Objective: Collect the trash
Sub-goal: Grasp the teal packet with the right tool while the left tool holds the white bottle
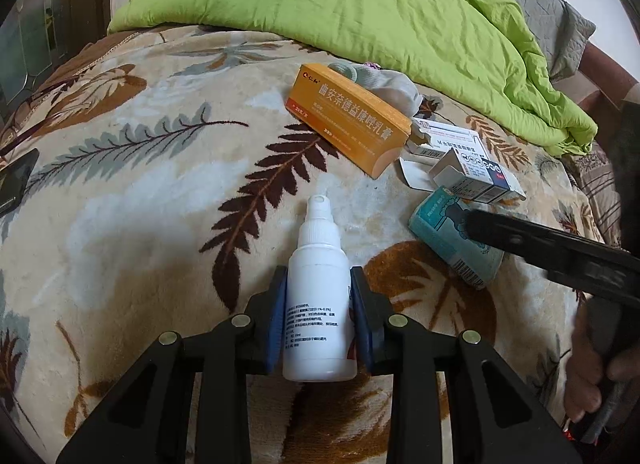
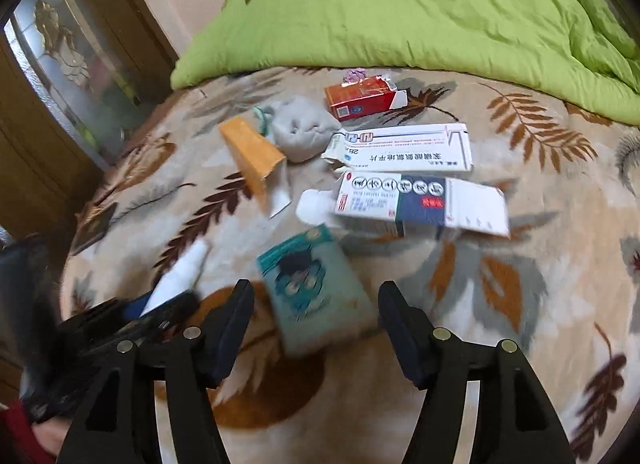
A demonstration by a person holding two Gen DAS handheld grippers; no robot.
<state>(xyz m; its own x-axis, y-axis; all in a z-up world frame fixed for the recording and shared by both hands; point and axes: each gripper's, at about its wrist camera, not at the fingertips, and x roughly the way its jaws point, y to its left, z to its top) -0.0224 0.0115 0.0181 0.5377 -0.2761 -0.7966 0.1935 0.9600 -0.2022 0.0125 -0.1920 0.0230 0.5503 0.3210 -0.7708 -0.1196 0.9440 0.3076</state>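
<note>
Right tool (image 2: 316, 328) released and spread wide, teal box (image 2: 320, 292) flat on the bed directly ahead between the jaws, long axis roughly along them; left tool (image 1: 319, 306) clenched on white spray bottle (image 1: 320, 304).

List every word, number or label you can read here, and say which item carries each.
"曲安奈德益康唑乳膏": long orange cardboard box.
"28": white flat carton with blue stripes; it lies upside down.
White plastic spray bottle: label too small to read.
Teal cartoon-print packet, blue-and-white open carton, red torn box: print blurred, unreadable.
</note>
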